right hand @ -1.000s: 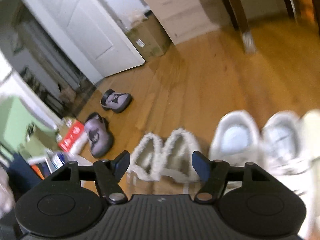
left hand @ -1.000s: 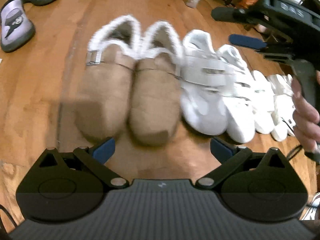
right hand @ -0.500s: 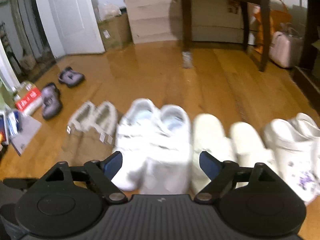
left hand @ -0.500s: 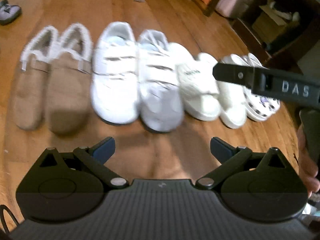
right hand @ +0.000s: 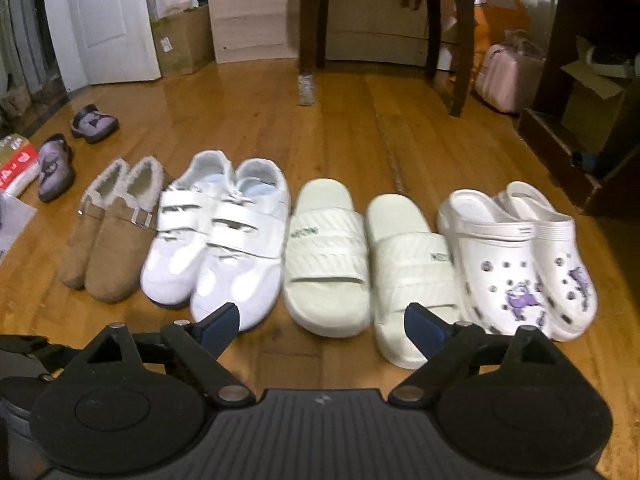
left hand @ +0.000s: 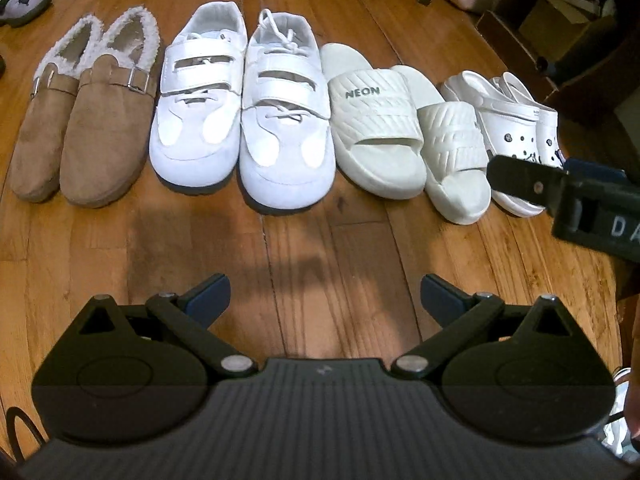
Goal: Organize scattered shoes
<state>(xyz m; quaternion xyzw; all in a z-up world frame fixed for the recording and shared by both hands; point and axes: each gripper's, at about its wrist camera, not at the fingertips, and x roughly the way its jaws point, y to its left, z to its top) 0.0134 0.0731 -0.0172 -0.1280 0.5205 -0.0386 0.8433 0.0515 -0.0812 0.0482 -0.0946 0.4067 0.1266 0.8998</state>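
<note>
Four pairs stand in a row on the wooden floor, toes toward me: tan fleece-lined slippers [left hand: 100, 140] [right hand: 108, 256], white strap sneakers [left hand: 240, 120] [right hand: 216, 248], cream slides [left hand: 376, 120] [right hand: 328, 260] and white clogs with purple charms [left hand: 508, 116] [right hand: 512, 256]. Two purple slippers [right hand: 94, 124] [right hand: 54, 166] lie apart at the far left. My left gripper [left hand: 324, 294] is open above bare floor in front of the sneakers. My right gripper [right hand: 322, 320] hovers before the slides, its jaws opening with nothing between them. One of its black fingers [left hand: 524, 184] crosses the left wrist view.
A dark table's legs [right hand: 456, 60] stand behind the row, with a crushed bottle [right hand: 306, 88] on the floor by them. A pink case [right hand: 508, 76] and a dark shelf with a box [right hand: 592, 120] are at the right. A cardboard box [right hand: 184, 40] and a white door [right hand: 108, 20] are at the back left.
Both views have swept right along the row, from the tan slippers to all four pairs. The right gripper's jaws have spread wider and it has tipped down toward the shoes.
</note>
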